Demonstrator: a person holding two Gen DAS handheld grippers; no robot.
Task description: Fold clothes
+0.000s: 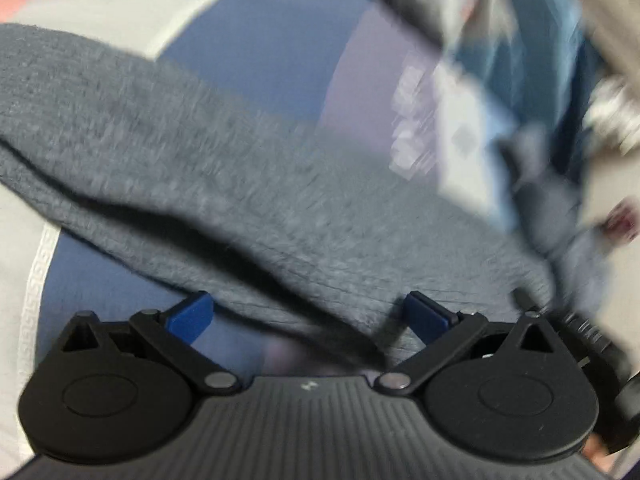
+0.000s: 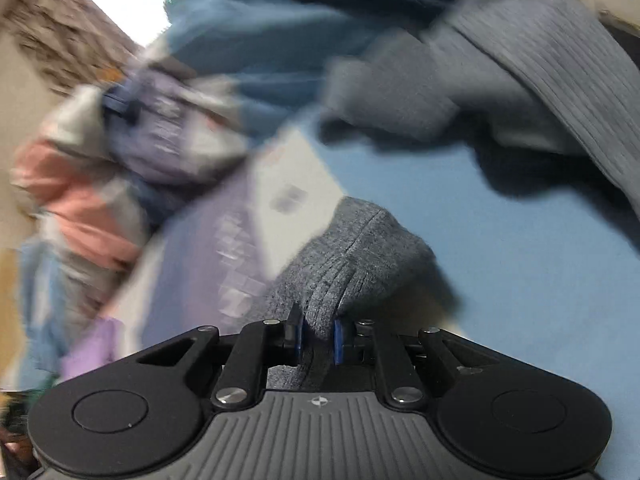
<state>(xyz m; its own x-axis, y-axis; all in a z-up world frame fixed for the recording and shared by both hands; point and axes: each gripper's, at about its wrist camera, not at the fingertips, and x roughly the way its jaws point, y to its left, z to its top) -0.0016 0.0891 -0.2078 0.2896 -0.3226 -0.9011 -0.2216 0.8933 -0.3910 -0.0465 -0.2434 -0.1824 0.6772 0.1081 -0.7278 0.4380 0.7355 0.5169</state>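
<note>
Right gripper point(image 2: 318, 338) is clamped on a bunched fold of the dark grey ribbed knit garment point(image 2: 344, 264), blue pads point(image 2: 338, 340) nearly together on the cloth. Left gripper point(image 1: 308, 314) is spread wide, holding nothing; the same grey knit point(image 1: 180, 168) drapes just beyond its fingertips (heavy motion blur). Beneath the garment: blue-and-lilac patterned bedsheet point(image 1: 256, 56). Beyond it, a blurred pile of mixed clothes point(image 2: 132, 140).

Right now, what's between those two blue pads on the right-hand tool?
A bunched fold of the grey knit garment, pinched between the right gripper pads, seen in the right wrist view.
</note>
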